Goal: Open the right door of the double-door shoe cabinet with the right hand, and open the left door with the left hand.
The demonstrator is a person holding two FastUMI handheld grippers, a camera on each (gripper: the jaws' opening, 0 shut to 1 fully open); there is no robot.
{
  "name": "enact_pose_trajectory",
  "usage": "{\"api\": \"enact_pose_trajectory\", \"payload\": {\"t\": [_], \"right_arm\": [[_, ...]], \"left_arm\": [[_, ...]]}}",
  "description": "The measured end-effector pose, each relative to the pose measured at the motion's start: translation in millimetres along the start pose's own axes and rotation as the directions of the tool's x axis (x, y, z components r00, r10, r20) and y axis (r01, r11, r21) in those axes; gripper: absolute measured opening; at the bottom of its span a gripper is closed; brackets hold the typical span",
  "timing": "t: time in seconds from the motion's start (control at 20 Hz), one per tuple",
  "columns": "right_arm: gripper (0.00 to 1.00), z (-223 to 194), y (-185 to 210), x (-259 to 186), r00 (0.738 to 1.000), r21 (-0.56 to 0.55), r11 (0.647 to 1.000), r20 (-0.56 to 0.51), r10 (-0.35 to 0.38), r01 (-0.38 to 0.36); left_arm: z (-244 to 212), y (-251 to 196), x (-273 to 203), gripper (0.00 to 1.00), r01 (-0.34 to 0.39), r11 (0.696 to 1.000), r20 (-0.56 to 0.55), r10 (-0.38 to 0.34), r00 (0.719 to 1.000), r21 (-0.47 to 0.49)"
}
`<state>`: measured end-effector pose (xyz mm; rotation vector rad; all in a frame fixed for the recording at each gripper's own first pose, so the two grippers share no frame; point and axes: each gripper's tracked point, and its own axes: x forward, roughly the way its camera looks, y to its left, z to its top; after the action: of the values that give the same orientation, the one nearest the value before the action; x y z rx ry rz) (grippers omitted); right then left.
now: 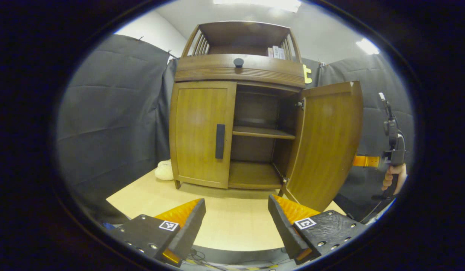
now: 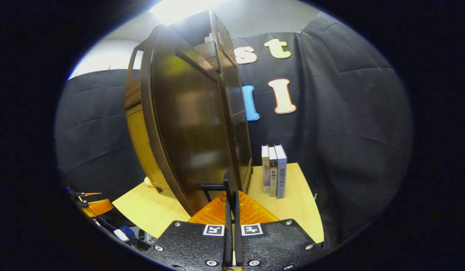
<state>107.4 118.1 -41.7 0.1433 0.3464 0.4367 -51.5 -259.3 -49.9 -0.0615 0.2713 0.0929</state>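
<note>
The wooden shoe cabinet (image 1: 238,69) stands on a light table. Its left door (image 1: 196,131) is closed, with a dark vertical handle (image 1: 220,141) at its inner edge. The right door (image 1: 328,146) is swung wide, baring two inner shelves (image 1: 262,132). My left gripper (image 1: 236,216) hovers open over the table, well in front of the cabinet, touching nothing. In the right gripper view the right door's outer face (image 2: 187,124) stands close, and my right gripper (image 2: 232,205) is shut on that door's handle (image 2: 228,182). A hand (image 1: 394,178) holds the right gripper (image 1: 392,150) behind the open door's free edge.
The table (image 1: 232,229) has free surface in front of the cabinet. A white soft object (image 1: 164,171) lies by the cabinet's left foot. Three upright books (image 2: 274,171) stand on the table beside the cabinet. Black cloth walls close in around the table.
</note>
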Motion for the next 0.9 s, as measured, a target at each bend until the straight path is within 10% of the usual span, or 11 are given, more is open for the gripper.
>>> {"api": "enact_pose_trajectory", "payload": {"t": [0.5, 0.9], "right_arm": [[0.02, 3, 5, 3, 0.994, 0.046, 0.994, 0.043, 0.099, -0.101], [0.02, 1, 3, 3, 0.995, 0.027, 0.996, 0.047, 0.084, -0.085]], "left_arm": [[-36, -24, -23, 0.95, -0.171, 0.976, -0.088, 0.161, 0.983, -0.131], [-21, 4, -23, 1.00, -0.207, 0.977, -0.051, 0.204, 0.978, -0.058]]}}
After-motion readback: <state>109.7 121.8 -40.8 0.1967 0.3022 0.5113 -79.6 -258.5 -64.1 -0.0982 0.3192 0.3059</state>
